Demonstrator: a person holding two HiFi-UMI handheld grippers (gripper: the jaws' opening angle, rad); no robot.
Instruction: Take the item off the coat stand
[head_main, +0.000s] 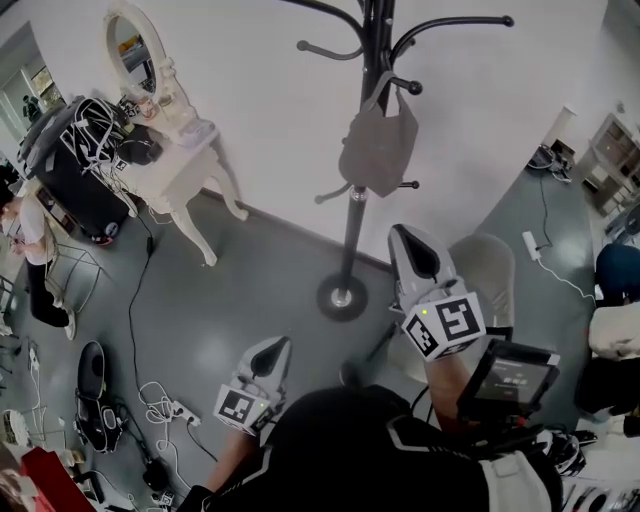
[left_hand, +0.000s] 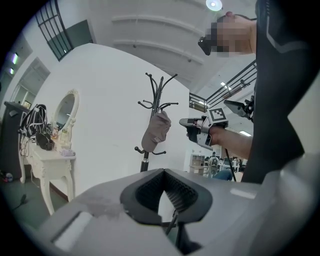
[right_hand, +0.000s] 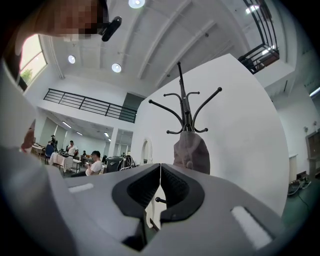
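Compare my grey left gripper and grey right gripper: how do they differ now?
In the head view, the right gripper reaches nearer the black coat stand, while the left gripper sits further back. The hanging grey fabric item looms larger in the right gripper's view than the left's. Both are shut and empty.

left tool (head_main: 281, 345) and right tool (head_main: 402, 235) closed, empty.

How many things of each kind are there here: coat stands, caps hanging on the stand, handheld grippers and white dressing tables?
Coat stand: 1
Grey cap hanging on the stand: 1
Grippers: 2, the left gripper and the right gripper
White dressing table: 1
Total: 5
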